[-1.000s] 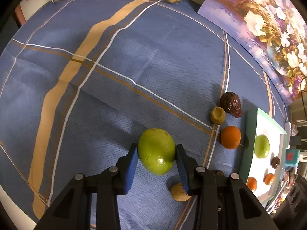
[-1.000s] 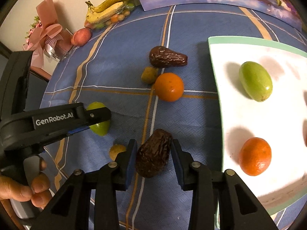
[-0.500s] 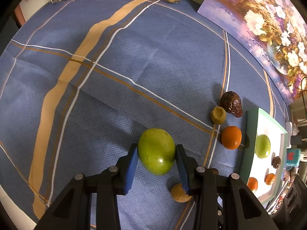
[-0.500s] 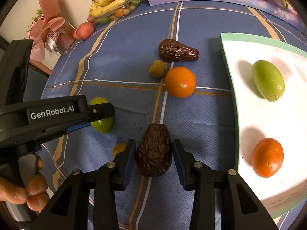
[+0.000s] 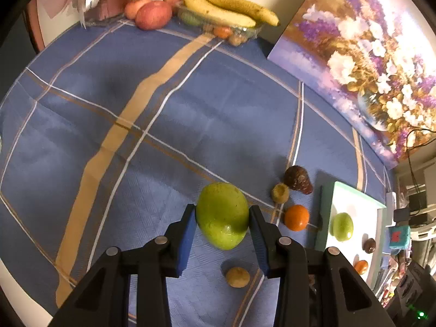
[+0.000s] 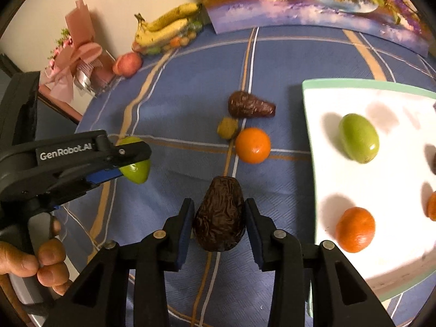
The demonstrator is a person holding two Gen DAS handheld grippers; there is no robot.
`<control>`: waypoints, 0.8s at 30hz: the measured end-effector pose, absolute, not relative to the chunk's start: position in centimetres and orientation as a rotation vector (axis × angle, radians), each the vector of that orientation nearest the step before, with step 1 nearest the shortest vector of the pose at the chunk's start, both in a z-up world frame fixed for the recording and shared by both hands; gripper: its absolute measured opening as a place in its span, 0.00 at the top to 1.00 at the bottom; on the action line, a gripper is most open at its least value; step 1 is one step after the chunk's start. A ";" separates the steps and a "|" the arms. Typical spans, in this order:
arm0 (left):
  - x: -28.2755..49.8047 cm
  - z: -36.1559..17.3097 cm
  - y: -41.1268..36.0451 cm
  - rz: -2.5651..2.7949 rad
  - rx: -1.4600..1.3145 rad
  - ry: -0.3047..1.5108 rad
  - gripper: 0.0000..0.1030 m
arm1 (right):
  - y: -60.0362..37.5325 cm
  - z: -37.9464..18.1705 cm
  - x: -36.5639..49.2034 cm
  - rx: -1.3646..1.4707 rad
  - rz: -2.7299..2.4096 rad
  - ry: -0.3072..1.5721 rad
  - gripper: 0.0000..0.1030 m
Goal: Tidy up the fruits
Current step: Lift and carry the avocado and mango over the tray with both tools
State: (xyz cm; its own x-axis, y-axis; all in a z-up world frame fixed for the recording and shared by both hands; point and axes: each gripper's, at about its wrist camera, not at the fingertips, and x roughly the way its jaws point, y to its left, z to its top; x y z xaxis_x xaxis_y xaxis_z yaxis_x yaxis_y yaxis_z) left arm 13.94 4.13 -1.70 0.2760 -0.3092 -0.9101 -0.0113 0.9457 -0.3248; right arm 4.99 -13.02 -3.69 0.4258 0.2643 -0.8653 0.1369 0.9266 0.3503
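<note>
My left gripper (image 5: 222, 222) is shut on a green fruit (image 5: 222, 215), lifted above the blue cloth; the right wrist view shows the same gripper (image 6: 128, 160) and fruit (image 6: 136, 167) at the left. A dark wrinkled fruit (image 6: 219, 214) sits between the pads of my right gripper (image 6: 219, 219), which is shut on it above the cloth. On the cloth lie an orange (image 6: 253, 145), a small yellow-brown fruit (image 6: 227, 128), another dark wrinkled fruit (image 6: 249, 105) and a small tan fruit (image 5: 237, 277). The white tray (image 6: 395, 190) holds a green fruit (image 6: 358, 137) and an orange (image 6: 354, 229).
At the table's far edge stand bananas on a clear box of fruit (image 5: 229, 8), red apples (image 5: 152, 13) and a pink gift bundle (image 6: 76, 62). A flower painting (image 5: 368, 62) leans at the back right. A person's hand (image 6: 32, 261) holds the left gripper's handle.
Both grippers have risen with their fruit, so more of the far table edge shows. The left one has tilted up a little. The fruits on the cloth have not moved.
</note>
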 end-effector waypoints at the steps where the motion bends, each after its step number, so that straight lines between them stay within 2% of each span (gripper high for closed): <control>1: 13.9 -1.5 4.2 -0.204 -0.291 1.275 0.60 | -13.2 -3.4 4.9 0.404 0.080 1.128 0.62; 14: 12.9 0.1 2.4 -0.242 -0.271 1.253 0.60 | -18.4 -0.2 3.0 0.446 -0.044 1.041 0.62; 24: 10.4 1.7 -3.3 -0.389 -0.195 1.242 0.60 | -29.3 1.3 -1.8 0.515 -0.357 0.975 0.62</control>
State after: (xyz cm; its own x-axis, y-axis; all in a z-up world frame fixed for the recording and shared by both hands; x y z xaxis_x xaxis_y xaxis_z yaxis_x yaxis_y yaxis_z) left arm 10.42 -3.29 1.67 0.2682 -0.3905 -0.8806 0.1816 0.9182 -0.3519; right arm -1.79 -29.28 1.25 0.5186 -0.0578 -0.8531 0.5064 0.8247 0.2519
